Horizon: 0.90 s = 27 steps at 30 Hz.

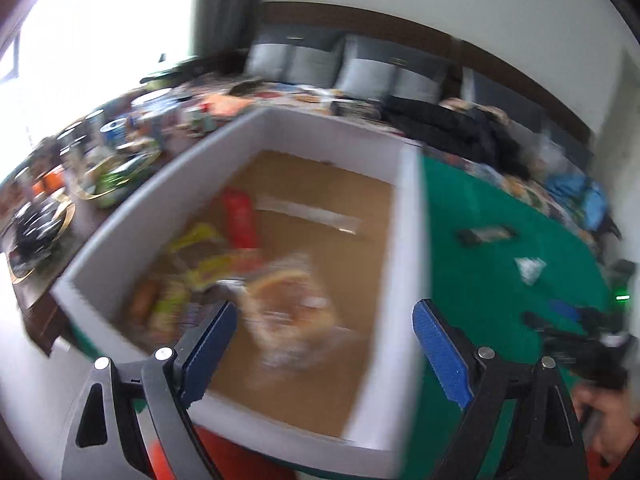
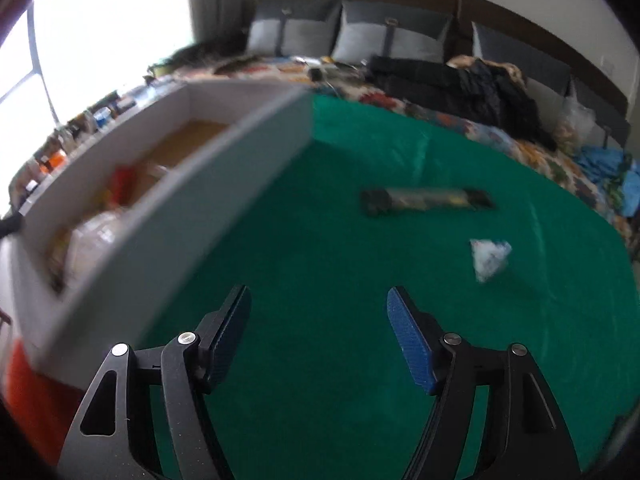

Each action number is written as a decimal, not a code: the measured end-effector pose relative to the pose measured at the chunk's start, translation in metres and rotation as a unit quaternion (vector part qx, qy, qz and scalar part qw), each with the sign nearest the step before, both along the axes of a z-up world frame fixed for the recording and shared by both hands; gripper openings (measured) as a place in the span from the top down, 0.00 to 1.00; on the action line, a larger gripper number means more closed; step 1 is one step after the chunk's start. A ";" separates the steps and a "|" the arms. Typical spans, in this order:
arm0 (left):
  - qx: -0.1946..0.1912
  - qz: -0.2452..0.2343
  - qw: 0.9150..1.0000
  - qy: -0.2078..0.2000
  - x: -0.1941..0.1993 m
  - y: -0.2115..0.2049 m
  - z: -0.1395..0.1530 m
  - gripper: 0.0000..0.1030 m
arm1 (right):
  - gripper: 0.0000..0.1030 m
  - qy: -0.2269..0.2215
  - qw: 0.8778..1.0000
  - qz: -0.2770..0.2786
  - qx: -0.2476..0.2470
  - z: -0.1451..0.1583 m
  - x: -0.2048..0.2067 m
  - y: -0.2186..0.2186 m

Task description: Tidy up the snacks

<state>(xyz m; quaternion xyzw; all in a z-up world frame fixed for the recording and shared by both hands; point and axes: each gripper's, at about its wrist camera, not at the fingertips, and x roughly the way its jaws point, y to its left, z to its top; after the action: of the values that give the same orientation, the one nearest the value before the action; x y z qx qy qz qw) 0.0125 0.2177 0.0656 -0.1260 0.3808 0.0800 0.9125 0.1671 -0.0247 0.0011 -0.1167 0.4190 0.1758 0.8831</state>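
Green cloth [image 2: 320, 240], dark bar [image 2: 426, 200] lying crosswise (blurred), right tool [image 2: 320, 316] agape

Motion blur smears the snack packets inside the white box [image 1: 410, 216] in the left wrist view; the clear bag of round baked goods [image 1: 290, 308] shows no readable label, and the yellow wrappers [image 1: 204, 256] and red packet [image 1: 240, 220] are streaks of colour. In the right wrist view the box's near wall [image 2: 192, 216] hides most of its contents. The long dark packet [image 2: 426, 200] and small white packet [image 2: 488, 258] on the green cloth [image 2: 320, 220] are too blurred to identify. Cans and jars [image 1: 116, 132] beside the window are indistinct. Both hand-held gripper bodies are cut off by the bottom edge.
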 end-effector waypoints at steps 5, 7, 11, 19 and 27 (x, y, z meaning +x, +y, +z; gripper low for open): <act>-0.007 -0.139 0.990 -0.006 0.019 -0.109 0.003 0.00 | 0.29 0.006 0.995 -0.081 -0.051 -0.042 -0.009 -0.100; -0.002 -0.174 0.985 0.016 0.033 -0.146 -0.011 0.00 | 0.29 0.006 0.992 -0.104 -0.066 -0.053 -0.011 -0.130; 0.013 -0.197 0.978 0.065 0.063 -0.194 -0.062 0.00 | 0.29 0.010 0.988 -0.135 -0.074 -0.065 -0.012 -0.172; 0.056 -0.190 0.974 0.109 0.109 -0.229 -0.131 0.01 | 0.24 -0.008 0.987 -0.157 -0.028 -0.075 -0.014 -0.194; 0.071 -0.164 0.980 0.091 0.148 -0.214 -0.148 0.01 | 0.13 0.016 0.983 -0.183 0.029 -0.081 -0.006 -0.211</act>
<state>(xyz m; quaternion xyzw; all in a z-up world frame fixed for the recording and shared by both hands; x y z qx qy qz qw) 0.1607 0.0033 -0.0820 0.0110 0.4713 -0.0323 0.8813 0.1611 -0.2356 -0.0795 -0.0092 0.4423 0.0255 0.8964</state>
